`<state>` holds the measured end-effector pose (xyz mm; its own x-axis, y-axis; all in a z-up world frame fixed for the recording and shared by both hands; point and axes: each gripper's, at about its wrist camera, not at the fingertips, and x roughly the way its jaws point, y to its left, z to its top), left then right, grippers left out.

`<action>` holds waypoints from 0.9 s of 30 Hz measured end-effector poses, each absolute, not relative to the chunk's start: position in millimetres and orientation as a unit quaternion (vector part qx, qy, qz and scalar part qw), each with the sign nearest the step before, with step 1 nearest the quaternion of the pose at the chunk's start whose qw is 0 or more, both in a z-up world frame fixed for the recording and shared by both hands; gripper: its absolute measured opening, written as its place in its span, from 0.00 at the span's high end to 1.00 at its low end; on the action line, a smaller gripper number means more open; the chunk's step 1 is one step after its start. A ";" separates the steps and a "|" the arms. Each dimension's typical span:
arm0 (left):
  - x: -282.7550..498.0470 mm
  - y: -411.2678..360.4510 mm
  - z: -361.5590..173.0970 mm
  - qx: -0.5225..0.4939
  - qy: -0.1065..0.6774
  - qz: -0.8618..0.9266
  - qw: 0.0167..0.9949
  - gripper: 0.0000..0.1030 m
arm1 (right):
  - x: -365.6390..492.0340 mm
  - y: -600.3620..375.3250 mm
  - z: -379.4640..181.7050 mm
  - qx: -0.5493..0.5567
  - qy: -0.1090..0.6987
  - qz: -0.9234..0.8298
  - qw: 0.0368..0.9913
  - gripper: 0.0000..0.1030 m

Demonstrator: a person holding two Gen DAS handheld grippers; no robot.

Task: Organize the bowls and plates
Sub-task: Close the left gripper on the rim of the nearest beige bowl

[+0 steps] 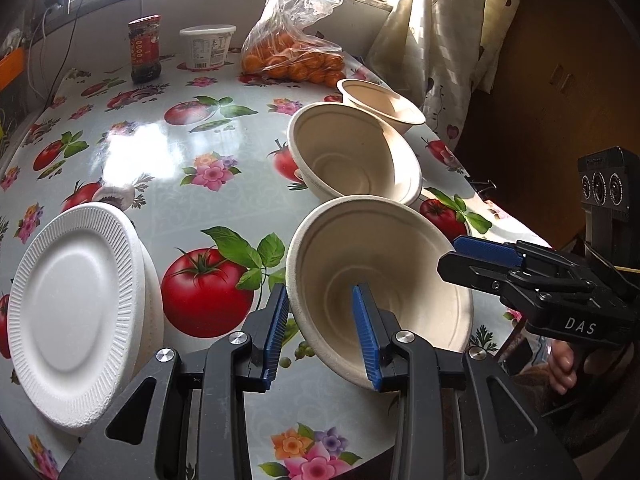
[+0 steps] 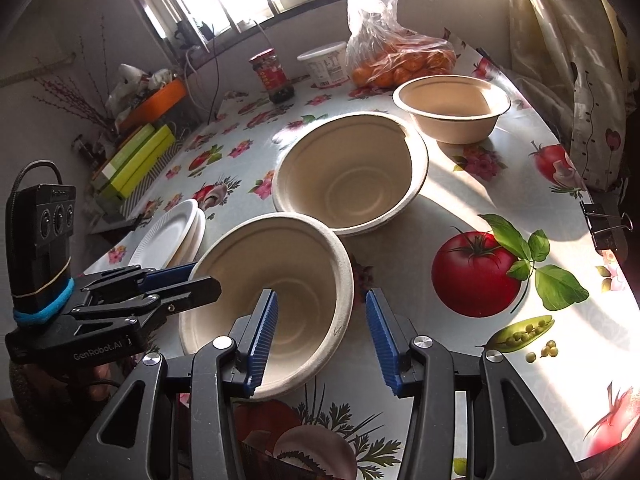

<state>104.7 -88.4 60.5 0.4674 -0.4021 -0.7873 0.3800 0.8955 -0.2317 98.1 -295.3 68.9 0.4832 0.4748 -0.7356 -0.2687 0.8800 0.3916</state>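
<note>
**Inspector:** Step in hand, by my judgement: nesting the near paper bowl [image 1: 380,292] into the middle paper bowl [image 2: 350,172] beyond it. Both hands are on it. The left gripper [image 1: 324,334] straddles its left rim, one pad inside the wall, one outside. The right gripper [image 2: 322,342] straddles the right rim likewise.

**Assistant:** Are the jaws clamped?

**Inspector:** Part-way apart on each. Whether the pads press the wall, I cannot tell; the bowl sits tilted, apparently lifted at its near side.

**Assistant:** Advice?

**Inspector:** Keep the rim level between both grips, carry it over the middle bowl, centre it, lower straight. Thin pulp walls may buckle if squeezed hard.

**Assistant:** Remaining items?

**Inspector:** Small bowl [image 2: 452,110] farther back; foam plates [image 1: 76,316] stacked at the left of the table [image 1: 168,148].
</note>
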 end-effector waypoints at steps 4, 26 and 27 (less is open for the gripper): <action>100.3 -99.5 58.3 -0.003 0.467 -0.237 0.852 0.66 | 94.3 -305.4 70.3 0.122 0.455 0.213 0.856 0.56; 133.8 -89.1 88.9 -0.017 0.437 -0.228 0.870 0.66 | 103.5 -351.5 98.2 0.137 0.418 0.126 0.889 0.56; 139.8 -88.8 91.6 -0.018 0.434 -0.229 0.871 0.66 | 106.7 -353.8 99.2 0.137 0.419 0.122 0.889 0.56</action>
